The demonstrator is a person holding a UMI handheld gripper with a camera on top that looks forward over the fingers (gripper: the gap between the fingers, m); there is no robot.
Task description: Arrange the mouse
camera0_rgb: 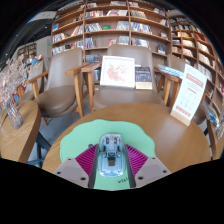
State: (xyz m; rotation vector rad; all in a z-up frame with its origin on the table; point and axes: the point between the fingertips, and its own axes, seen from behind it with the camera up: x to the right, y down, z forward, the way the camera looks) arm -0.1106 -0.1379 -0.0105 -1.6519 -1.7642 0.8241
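A light blue, see-through mouse point(112, 156) sits between my gripper's point(112, 168) two fingers, whose magenta pads point(86, 158) press on both of its sides. It is held just above a mint green mat point(82, 139) that lies on a round wooden table point(160, 125). The mouse points away from me, towards the table's far edge.
A wooden chair point(122, 78) with a book propped on its seat stands just beyond the table. Another round table point(20, 130) and chair point(62, 85) are to the left. A standing sign point(188, 95) is at the right. Bookshelves point(110, 22) line the back.
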